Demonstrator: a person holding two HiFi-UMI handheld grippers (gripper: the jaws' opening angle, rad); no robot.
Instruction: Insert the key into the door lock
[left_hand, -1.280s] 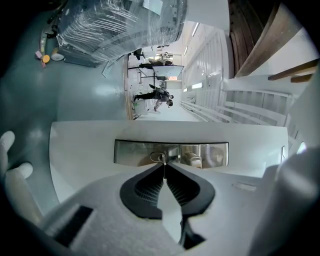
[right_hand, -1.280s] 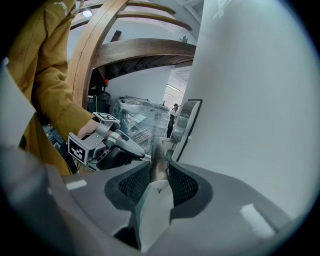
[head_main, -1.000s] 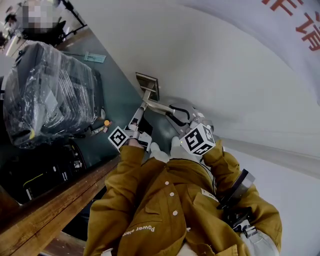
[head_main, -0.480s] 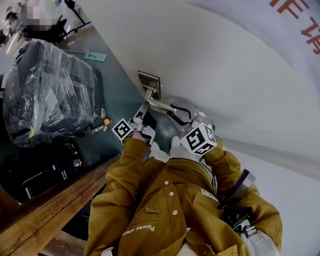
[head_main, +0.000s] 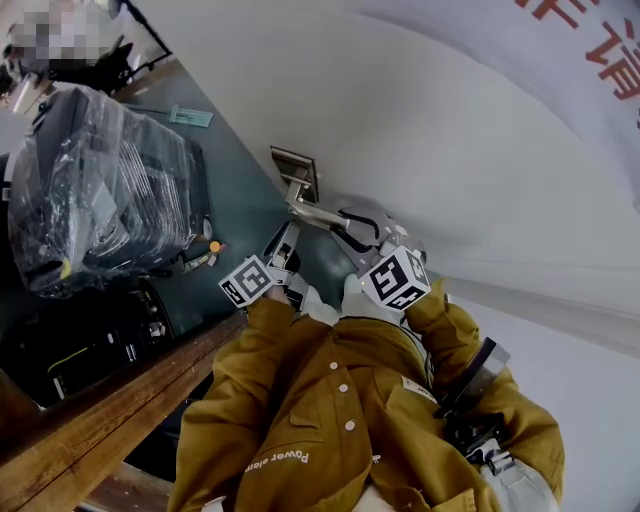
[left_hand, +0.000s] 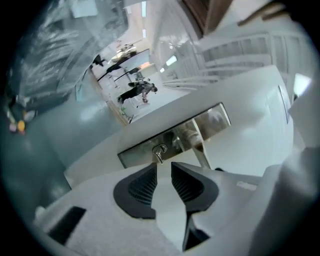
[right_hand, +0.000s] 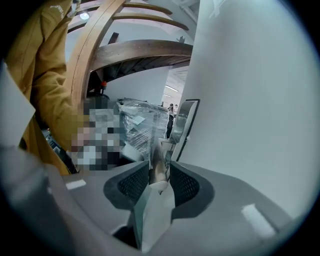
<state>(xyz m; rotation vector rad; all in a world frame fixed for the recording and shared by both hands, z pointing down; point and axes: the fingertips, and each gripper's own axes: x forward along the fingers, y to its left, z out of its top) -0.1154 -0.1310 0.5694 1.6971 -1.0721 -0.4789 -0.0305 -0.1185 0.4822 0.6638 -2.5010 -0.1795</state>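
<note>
A small metal key (left_hand: 159, 152) sticks out of the lock in the steel lock plate (left_hand: 172, 137) on the white door. My left gripper (left_hand: 163, 166) hovers just short of the key, open by a narrow gap with nothing between its pads. In the head view the left gripper (head_main: 283, 242) sits below the lock plate (head_main: 297, 172). My right gripper (right_hand: 159, 164) has the door handle (right_hand: 157, 150) between its pads, which press on it while the jaws are opening slightly. In the head view the right gripper (head_main: 345, 228) grips the handle (head_main: 318, 212).
A suitcase wrapped in plastic film (head_main: 100, 190) stands on the teal floor at the left. A wooden rail (head_main: 110, 400) runs along the lower left. The white door face (head_main: 450, 150) fills the right, and the person's mustard jacket (head_main: 340, 400) covers the bottom.
My left gripper has drawn back from the lock plate toward the person and rolled, its marker cube now turned. The right gripper stays on the handle.
</note>
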